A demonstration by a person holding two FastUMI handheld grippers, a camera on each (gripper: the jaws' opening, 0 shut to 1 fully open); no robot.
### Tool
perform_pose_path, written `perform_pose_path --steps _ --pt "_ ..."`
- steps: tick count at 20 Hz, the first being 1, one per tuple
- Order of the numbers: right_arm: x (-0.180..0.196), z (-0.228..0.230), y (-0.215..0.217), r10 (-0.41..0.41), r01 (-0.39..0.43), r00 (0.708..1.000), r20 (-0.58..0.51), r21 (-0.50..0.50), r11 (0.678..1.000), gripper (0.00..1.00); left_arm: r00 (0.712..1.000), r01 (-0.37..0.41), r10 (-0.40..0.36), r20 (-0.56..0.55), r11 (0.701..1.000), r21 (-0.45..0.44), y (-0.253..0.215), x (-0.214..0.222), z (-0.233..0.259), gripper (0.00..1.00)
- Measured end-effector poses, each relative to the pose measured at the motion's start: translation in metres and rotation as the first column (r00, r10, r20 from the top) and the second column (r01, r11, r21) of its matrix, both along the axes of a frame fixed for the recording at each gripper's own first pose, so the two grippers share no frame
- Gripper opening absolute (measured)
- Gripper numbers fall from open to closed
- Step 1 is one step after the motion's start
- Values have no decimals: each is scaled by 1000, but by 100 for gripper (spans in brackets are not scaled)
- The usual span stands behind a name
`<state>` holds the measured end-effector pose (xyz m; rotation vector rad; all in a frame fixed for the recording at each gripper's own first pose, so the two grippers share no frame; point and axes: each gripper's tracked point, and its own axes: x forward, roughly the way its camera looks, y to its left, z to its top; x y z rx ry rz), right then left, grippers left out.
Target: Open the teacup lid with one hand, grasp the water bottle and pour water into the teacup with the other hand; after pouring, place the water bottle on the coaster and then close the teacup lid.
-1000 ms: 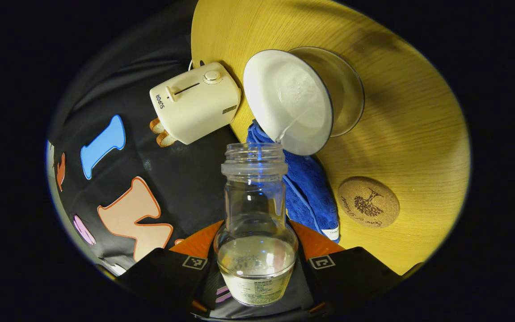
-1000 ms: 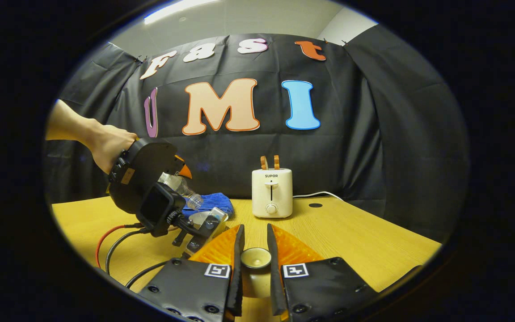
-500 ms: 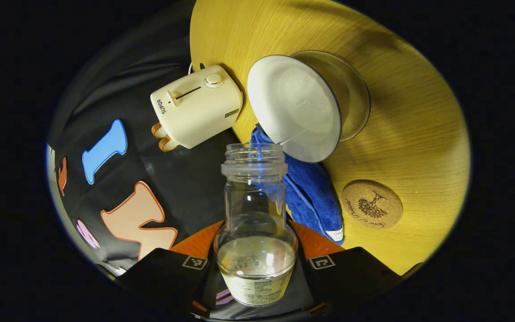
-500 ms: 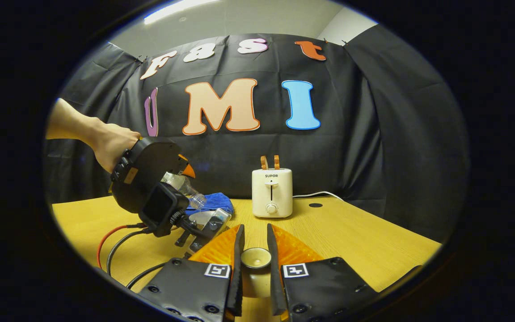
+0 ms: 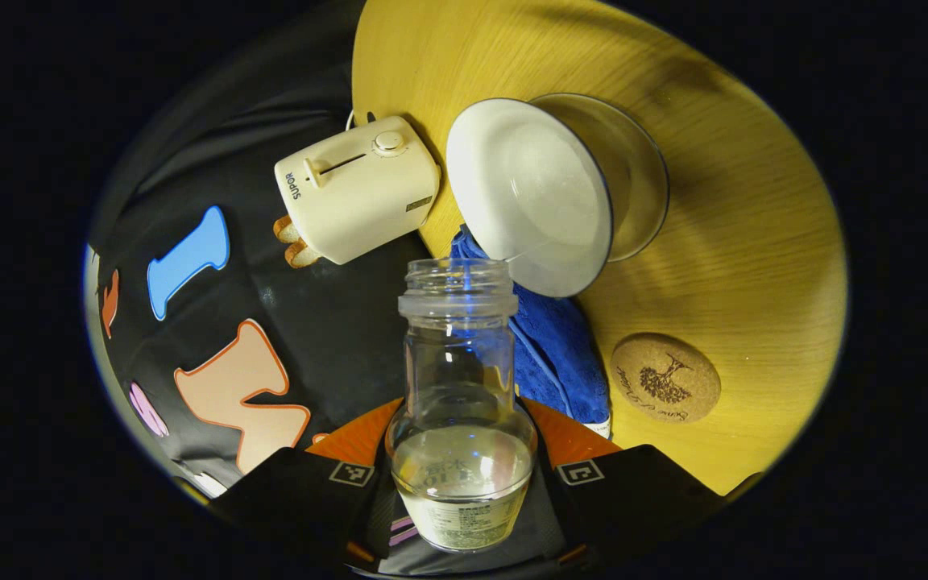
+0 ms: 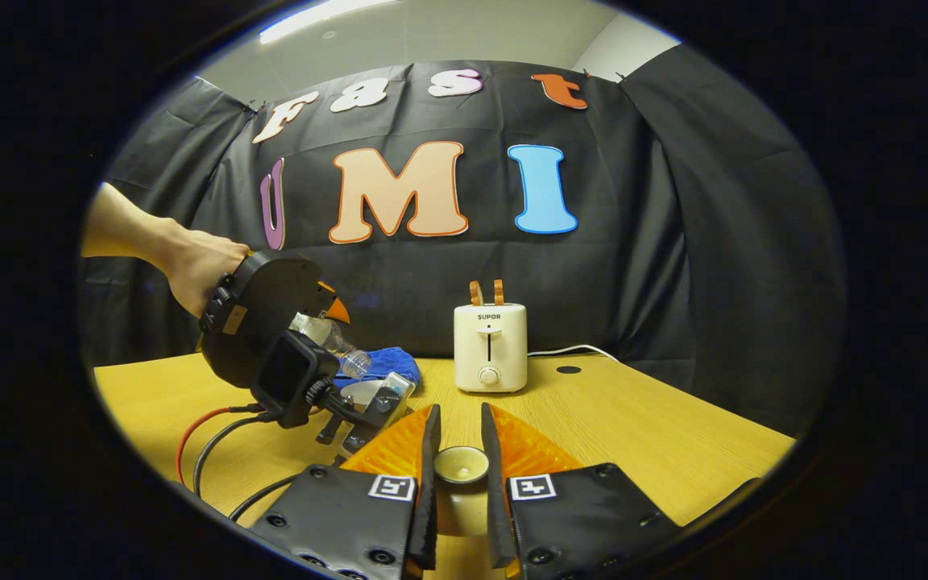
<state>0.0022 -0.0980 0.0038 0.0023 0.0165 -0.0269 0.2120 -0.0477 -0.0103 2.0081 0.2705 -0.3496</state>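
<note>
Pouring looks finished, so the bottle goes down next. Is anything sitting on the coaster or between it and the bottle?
Nothing visible does. The cork coaster lies bare on the table, and the blue cloth lies beside it, apart, below the held water bottle.

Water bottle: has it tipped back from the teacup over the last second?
Yes. In the right gripper view the water bottle mouth sits slightly higher against the blue towel; the stream into the teacup has stopped.

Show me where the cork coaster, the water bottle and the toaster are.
cork coaster [image 5: 664, 378], left gripper view, its printed middle.
water bottle [image 5: 459, 354], left gripper view, its clear body.
toaster [image 6: 490, 346], right gripper view, its front face.
</note>
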Motion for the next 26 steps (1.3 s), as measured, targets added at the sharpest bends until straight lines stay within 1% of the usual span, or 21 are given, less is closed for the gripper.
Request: perform_pose_path --steps 3,5,6,7,8,9,10,11,12,13,14,15,16,17,18,19,20,21,24,25,26 --pt "-1 0 0 0 0 1000 0 0 1000 28 1000 -6 6 5 995 -99 -1 1 1 67" --pt "-1 0 0 0 0 1000 0 0 1000 28 1000 -7 11 19 981 -192 -1 -2 4 67" --pt "0 0 0 0 0 1000 0 0 1000 28 999 14 -4 40 969 -245 -4 -2 8 65" --pt "0 0 0 0 0 1000 0 0 1000 28 999 25 -9 54 950 -313 -7 -1 12 67" --pt "0 0 0 0 0 1000 0 0 1000 29 998 26 -3 58 919 -392 -8 -3 15 65" --pt "0 0 0 0 0 1000 0 0 1000 30 998 25 5 63 882 -471 -7 -6 17 66" --pt "0 0 0 0 0 1000 0 0 1000 29 997 27 16 73 837 -547 -5 -7 22 66" --pt "-1 0 0 0 0 1000 0 0 1000 29 996 34 29 88 771 -636 -5 -6 30 66" --pt "0 0 0 0 0 1000 0 0 1000 30 994 45 42 102 687 -725 -3 -8 37 66" --pt "0 0 0 0 0 1000 0 0 1000 29 990 58 75 122 570 -819 4 -10 49 63" --pt "0 0 0 0 0 1000 0 0 1000 29 988 64 99 122 457 -887 5 -9 56 66" --pt "0 0 0 0 0 1000 0 0 1000 28 987 52 126 96 316 -947 4 -5 59 63" --pt "0 1 0 0 0 1000 -1 0 1000 29 986 34 154 62 179 -983 6 2 61 66" --pt "0 0 0 0 0 1000 -1 0 1000 29 983 19 181 23 20 -1000 8 12 60 66" --pt "-1 0 0 0 0 1000 -1 0 1000 30 981 5 192 -19 -124 -992 8 23 57 66" --pt "-1 0 0 0 0 1000 -1 0 1000 28 978 7 204 -43 -239 -971 8 32 55 66" --pt "-1 0 0 0 0 1000 -1 0 1000 30 978 10 202 -58 -318 -948 5 38 51 66" --pt "-1 0 0 0 0 1000 -1 0 1000 29 976 18 208 -62 -366 -931 5 39 51 66" --pt "0 0 0 0 0 1000 -1 0 1000 29 985 12 156 -67 -459 -889 -3 42 48 65" --pt "0 0 0 0 0 1000 -1 0 1000 30 985 15 156 -68 -474 -880 -3 45 47 65" --pt "0 0 0 0 0 1000 -1 0 1000 29 984 10 163 -77 -473 -881 -4 49 43 66"
